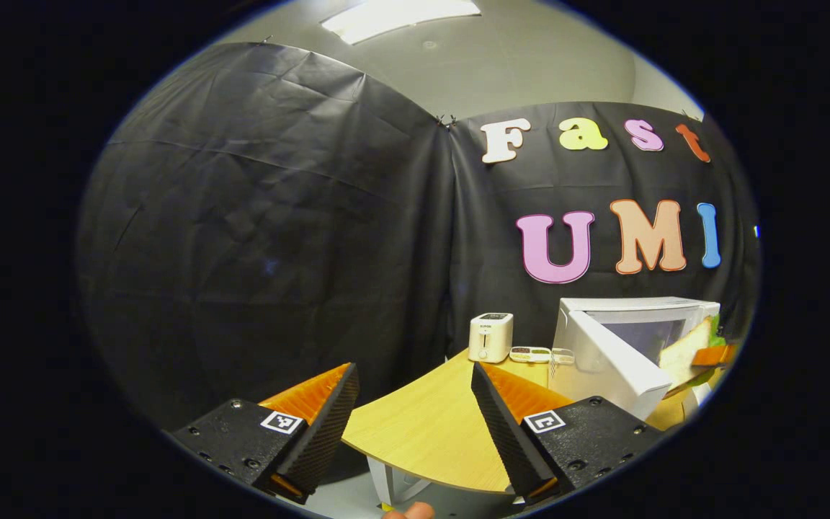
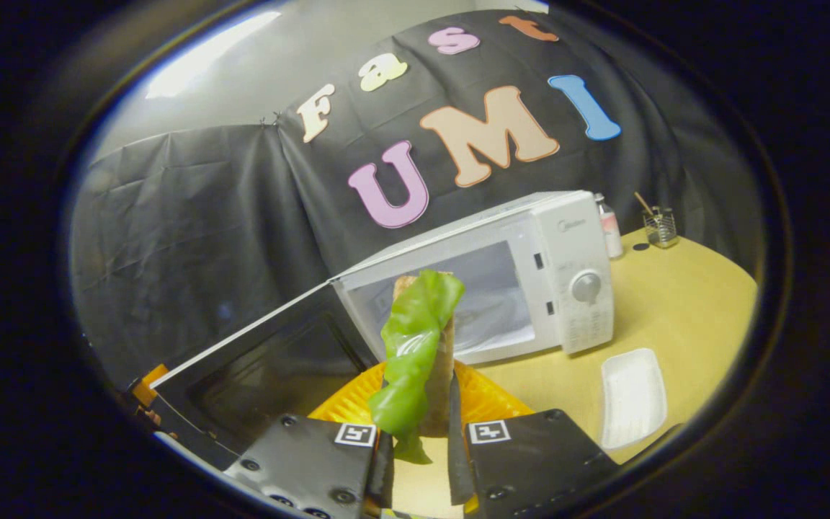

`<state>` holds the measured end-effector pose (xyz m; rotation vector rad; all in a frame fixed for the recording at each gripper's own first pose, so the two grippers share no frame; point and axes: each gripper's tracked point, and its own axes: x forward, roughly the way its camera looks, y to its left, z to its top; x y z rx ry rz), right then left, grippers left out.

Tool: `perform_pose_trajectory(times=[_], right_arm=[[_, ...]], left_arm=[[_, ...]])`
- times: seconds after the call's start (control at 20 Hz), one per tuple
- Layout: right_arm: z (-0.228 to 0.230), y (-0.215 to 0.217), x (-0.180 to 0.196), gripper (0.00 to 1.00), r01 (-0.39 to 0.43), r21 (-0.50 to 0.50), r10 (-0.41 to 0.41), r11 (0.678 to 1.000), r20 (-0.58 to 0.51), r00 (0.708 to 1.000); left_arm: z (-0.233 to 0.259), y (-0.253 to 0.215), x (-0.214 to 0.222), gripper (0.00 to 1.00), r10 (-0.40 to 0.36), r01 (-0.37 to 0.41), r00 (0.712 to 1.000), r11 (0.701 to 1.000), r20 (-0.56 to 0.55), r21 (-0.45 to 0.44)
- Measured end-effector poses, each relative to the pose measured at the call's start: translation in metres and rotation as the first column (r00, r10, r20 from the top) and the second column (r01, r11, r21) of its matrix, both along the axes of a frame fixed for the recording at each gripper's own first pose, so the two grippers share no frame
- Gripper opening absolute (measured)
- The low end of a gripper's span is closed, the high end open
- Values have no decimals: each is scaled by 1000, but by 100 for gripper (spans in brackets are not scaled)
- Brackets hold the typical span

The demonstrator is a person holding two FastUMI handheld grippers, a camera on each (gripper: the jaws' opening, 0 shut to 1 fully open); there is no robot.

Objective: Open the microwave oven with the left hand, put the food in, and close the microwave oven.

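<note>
The right tongs are clamped on a sandwich, held upright before the microwave at twelve o'clock, its door swung open at nine o'clock. The left tongs stand apart above the surface.

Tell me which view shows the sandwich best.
The right gripper view: the sandwich stands close between the right gripper fingers, lettuce facing the camera. The left gripper view shows it small at the edge, by the microwave.
</note>
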<state>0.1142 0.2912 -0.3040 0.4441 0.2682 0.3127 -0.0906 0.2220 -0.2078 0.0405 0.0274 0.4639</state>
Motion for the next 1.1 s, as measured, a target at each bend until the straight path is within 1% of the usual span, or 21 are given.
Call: perform_pose_trajectory(times=[0.1, 0.2, 0.25, 0.3, 0.35, 0.45, 0.5, 0.55, 0.6, 0.65, 0.7, 0.75, 0.8, 0.9, 1.0, 1.05, 1.1], right_arm=[[-8, 17, 20, 32, 6, 32, -5, 999, -8, 1000], [-17, 27, 47, 32, 29, 43, -28, 999, -22, 999], [-21, 29, 63, 32, 47, 49, -46, 998, -31, 998], [-26, 33, 78, 24, 64, 57, -61, 996, -45, 997], [-29, 36, 90, 24, 78, 72, -74, 994, -57, 996], [-33, 41, 115, 24, 102, 89, -97, 991, -57, 994], [-38, 40, 125, 32, 115, 73, -111, 991, -49, 993], [-41, 38, 135, 24, 132, 62, -129, 989, -42, 991], [-43, 39, 142, 24, 146, 66, -144, 987, -40, 989], [-47, 40, 150, 24, 151, 85, -147, 985, -48, 988], [-50, 45, 156, 24, 149, 109, -143, 983, -63, 988], [-53, 48, 163, 32, 150, 127, -141, 981, -77, 987], [-54, 51, 168, 32, 152, 135, -142, 979, -84, 986], [-54, 57, 178, 32, 156, 155, -145, 976, -78, 986], [-57, 50, 190, 32, 202, 105, -197, 974, -56, 979], [-60, 48, 196, 32, 213, 90, -209, 973, -43, 977], [-64, 47, 201, 32, 216, 93, -212, 972, -47, 976]], left_arm=[[2, 2, -1, 94, 3, -3, 1000, 1000, 0, 7], [3, 5, -3, 95, 16, -16, 1000, 1000, 2, 14], [3, 6, -3, 93, 18, -18, 1000, 1000, 3, 17], [3, 7, -4, 94, 20, -21, 1000, 1000, 1, 17], [2, 9, -3, 95, 25, -25, 1000, 1000, 0, 17], [0, 11, -4, 95, 28, -28, 1000, 999, -7, 15], [-1, 12, -4, 96, 29, -29, 1000, 1000, -11, 12], [-1, 13, -3, 96, 30, -30, 999, 999, -13, 11], [-1, 15, -3, 96, 32, -32, 999, 999, -14, 13], [-2, 16, -4, 94, 38, -38, 999, 999, -16, 11], [-1, 16, -4, 96, 39, -39, 999, 999, -13, 9], [-1, 13, -4, 94, 31, -31, 999, 999, -10, 8], [1, 12, -4, 96, 28, -28, 1000, 1000, -9, 10], [4, 17, -7, 93, 42, -42, 999, 999, -1, 18], [7, 15, -10, 94, 40, -40, 999, 999, 11, 23], [9, 14, -10, 96, 37, -38, 999, 999, 16, 21], [10, 13, -10, 96, 30, -30, 999, 999, 18, 20]])
